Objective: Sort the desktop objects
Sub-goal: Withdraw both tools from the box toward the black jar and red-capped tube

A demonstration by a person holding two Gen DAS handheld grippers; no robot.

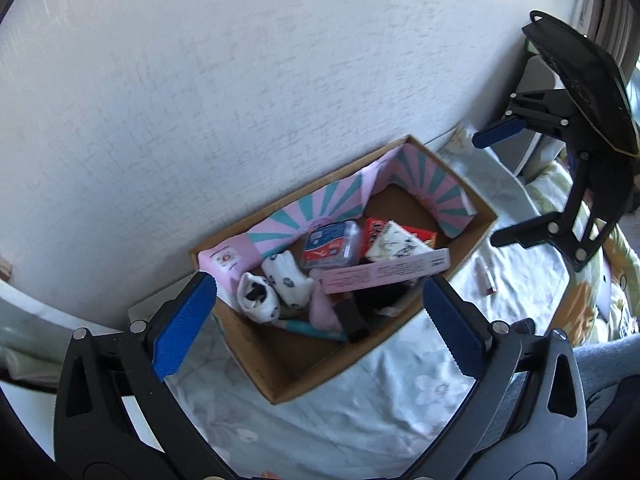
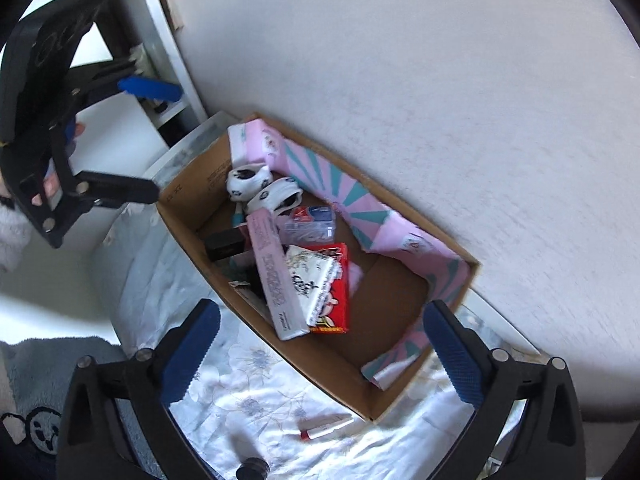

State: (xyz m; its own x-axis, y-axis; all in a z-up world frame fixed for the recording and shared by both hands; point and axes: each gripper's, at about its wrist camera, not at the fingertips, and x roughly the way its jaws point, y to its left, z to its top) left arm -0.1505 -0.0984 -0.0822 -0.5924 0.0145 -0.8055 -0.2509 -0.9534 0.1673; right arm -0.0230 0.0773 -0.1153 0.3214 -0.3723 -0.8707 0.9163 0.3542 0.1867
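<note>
Sorting looks mostly done — the cardboard box (image 1: 280, 376) sits against the white wall (image 1: 200, 80) on a floral sheet (image 1: 360, 420) and already holds most of the items. Both grippers hover above it, empty: left gripper (image 1: 320, 328) has its jaws spread wide with nothing between them, right gripper (image 2: 320, 356) the same.

Inside the box: a pair of white socks (image 1: 276, 284) with black prints, soft and bunched; a clear hard plastic case (image 1: 332, 244) with a red-blue label; a flat red packet (image 2: 334, 292) with a white tissue pack (image 2: 310, 280) on top; a long pink carton (image 2: 276, 280) leaning on the pile; a teal pen (image 1: 316, 328); a small black block (image 2: 226, 246). Pink-and-teal striped fabric (image 1: 316, 208) lines the box's inner walls.

Still outside — a slim tube with a red end (image 2: 324, 428) lying on the sheet just beside the box's near corner, and a dark round cap (image 2: 252, 470) at the right view's bottom edge, too cropped to identify.

Next move, likely: the right gripper drops to the tube. It's thin, smooth and round, so the jaws need to close across its width, low against the soft sheet, then lift it over the rim.
</note>
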